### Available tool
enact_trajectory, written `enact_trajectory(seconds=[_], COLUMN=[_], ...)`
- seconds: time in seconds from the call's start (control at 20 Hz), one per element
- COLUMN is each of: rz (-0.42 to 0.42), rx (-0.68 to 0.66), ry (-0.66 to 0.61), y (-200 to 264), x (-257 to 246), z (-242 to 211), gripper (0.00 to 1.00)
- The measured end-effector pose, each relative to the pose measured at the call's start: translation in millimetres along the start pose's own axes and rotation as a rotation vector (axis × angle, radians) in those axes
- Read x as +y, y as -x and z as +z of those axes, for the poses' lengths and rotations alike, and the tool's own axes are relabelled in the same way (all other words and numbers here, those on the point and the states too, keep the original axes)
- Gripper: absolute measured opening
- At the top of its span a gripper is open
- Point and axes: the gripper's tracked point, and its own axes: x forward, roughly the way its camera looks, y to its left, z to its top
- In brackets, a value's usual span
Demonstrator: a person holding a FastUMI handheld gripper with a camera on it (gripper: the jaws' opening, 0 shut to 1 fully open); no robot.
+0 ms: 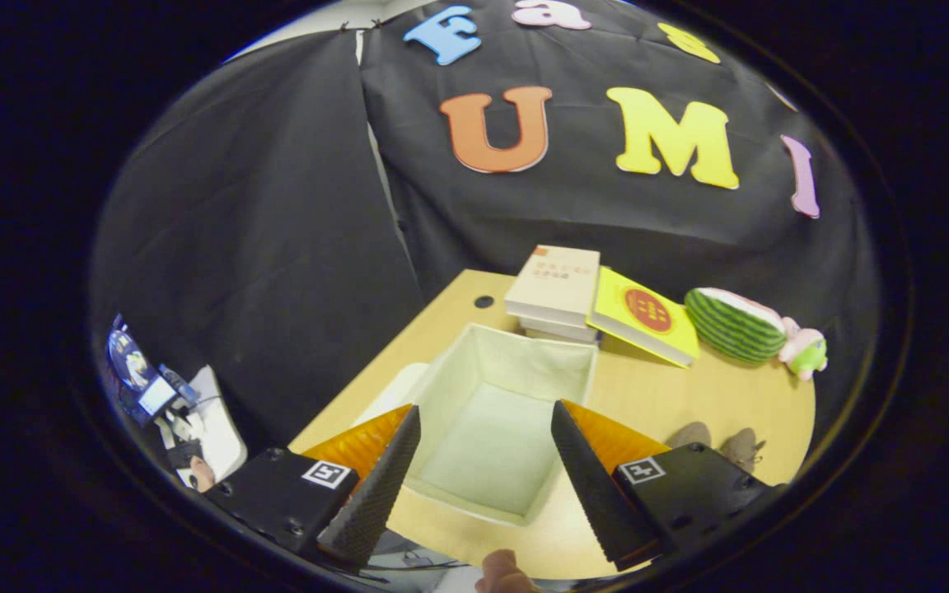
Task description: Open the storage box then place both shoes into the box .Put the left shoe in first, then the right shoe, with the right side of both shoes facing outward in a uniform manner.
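- Gripper view: the gripper hangs above a wooden counter with its fingers spread wide apart and nothing between the pads.
- The storage box, pale and fabric-lined, sits on the counter straight ahead and below; its lid is off and the inside is bare. Its near part lies between the two fingers, its far wall beyond them.
- A pale flat piece lies against the box's left side; I cannot tell whether it is the lid.
- Just behind the box's far wall stands a stack of books, cream covers, touching or nearly touching the box.
- A yellow book with a red round mark leans on the right side of that stack, tilted down to the counter.
- Further right, a plush toy shaped like a watermelon slice lies on the counter, with a small pink and green plush at its right end.
- Two small grey-brown things sit on the counter right of the box, just beyond the right finger; they may be the shoes, but they are too small to tell.
- A round hole is cut in the counter near its far left corner.
- A fingertip of a person's hand shows at the near counter edge, below the fingers.
- Off the counter to the left, a cluster of small devices and cables stands against the black cloth wall.
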Motion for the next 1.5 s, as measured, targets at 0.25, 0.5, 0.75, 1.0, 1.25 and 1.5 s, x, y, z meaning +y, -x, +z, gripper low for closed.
enact_trajectory(seconds=[0.25,0.5,0.75,1.0,1.25,1.5], rz=[-0.085,-0.264,-0.383,-0.417,-0.314,-0.264], rx=[0.219,0.344,0.552,0.556,0.625,0.595], ry=[-0.101,-0.118,-0.22,-0.204,-0.273,-0.396], y=[-9.9,-9.6,-8.3,-23.1,-53.3,-53.9], x=[-83.4,-175.1,-233.5,-272.3,-272.1,-276.8], z=[-71.5,-122.3,-190.2,-195.4,-217.2,-212.5], gripper=[1.0,1.0,1.0,0.82,0.49,0.06])
